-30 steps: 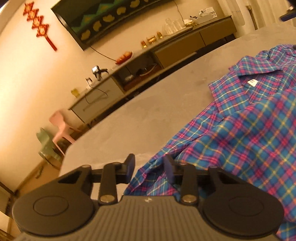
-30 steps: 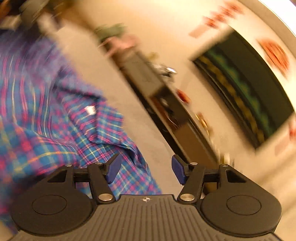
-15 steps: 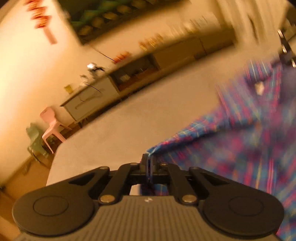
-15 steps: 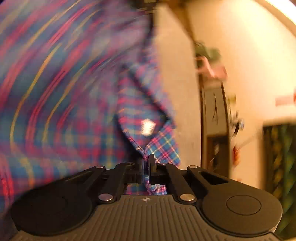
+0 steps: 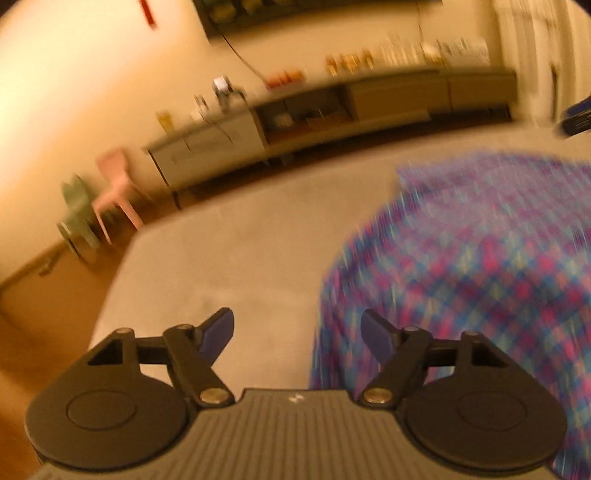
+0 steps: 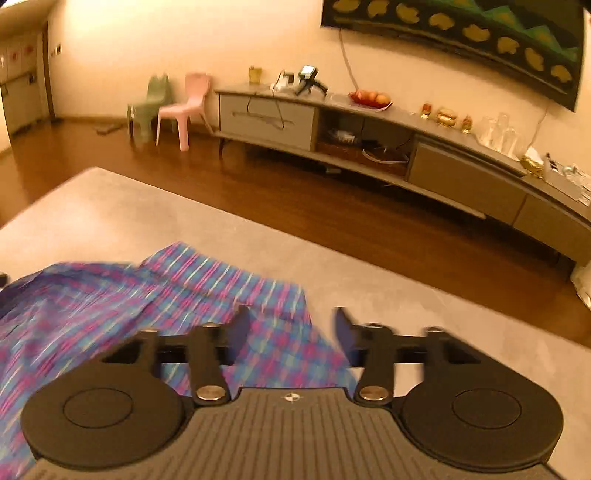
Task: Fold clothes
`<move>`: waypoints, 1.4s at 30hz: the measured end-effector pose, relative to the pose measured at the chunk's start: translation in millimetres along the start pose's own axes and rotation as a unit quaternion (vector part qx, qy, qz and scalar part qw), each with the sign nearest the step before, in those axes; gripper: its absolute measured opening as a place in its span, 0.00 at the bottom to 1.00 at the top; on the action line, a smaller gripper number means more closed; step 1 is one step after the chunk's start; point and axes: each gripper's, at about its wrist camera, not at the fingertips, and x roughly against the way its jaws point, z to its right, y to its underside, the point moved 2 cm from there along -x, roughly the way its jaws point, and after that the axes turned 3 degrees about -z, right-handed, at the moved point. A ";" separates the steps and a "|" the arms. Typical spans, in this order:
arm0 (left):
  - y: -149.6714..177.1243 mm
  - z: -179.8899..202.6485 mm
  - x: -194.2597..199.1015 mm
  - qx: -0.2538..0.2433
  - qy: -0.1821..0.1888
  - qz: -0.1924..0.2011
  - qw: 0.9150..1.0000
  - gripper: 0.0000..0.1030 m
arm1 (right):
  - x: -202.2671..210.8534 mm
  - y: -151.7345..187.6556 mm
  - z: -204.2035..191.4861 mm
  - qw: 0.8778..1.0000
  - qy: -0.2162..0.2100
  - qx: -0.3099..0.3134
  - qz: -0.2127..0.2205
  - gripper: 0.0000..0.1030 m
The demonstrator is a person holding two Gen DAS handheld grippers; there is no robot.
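Between the blue pads of the left gripper (image 5: 297,334) only bare table (image 5: 229,258) shows; its jaws have just been opening and stand wide apart, with nothing gripped. Just to its right, the plaid shirt (image 5: 472,266) lies blurred on the table, its near edge running down beside the right-hand finger, though whether it touches that finger is unclear. Beyond the table stands a long low sideboard (image 5: 332,110) against the wall, with a pink chair (image 5: 118,188) and a green chair (image 5: 77,214) at its left end.

On the other side, the right gripper (image 6: 290,325) also has its jaws spread, having just been opening, and holds nothing. The same plaid shirt (image 6: 110,306) lies below and to its left, a corner of the cloth passing under the gap between the fingers without being pinched. Farther out are wooden floor (image 6: 332,206), the sideboard (image 6: 369,122) carrying a red fruit bowl (image 6: 370,98), and a dark wall hanging (image 6: 461,26) above it.
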 end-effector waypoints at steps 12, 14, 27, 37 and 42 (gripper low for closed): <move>72.9 14.5 24.8 -0.067 0.029 -0.039 0.997 0.76 | 44.2 152.0 21.2 0.996 0.000 -0.034 -0.080 0.55; 70.0 12.0 21.5 -0.056 0.022 -0.037 0.997 0.54 | 34.9 148.2 18.7 0.997 0.014 -0.014 -0.079 0.47; 11.8 -14.3 41.1 0.029 -0.137 0.000 0.990 0.53 | 32.3 146.1 68.6 0.979 0.189 -0.072 -0.014 0.61; 67.5 47.0 90.4 0.132 0.158 -0.057 0.977 0.69 | 90.0 181.2 55.6 0.991 0.067 -0.096 -0.064 0.85; 65.9 72.4 73.8 0.131 0.123 -0.072 0.981 0.32 | 77.2 196.6 47.0 0.991 0.060 -0.096 -0.075 0.46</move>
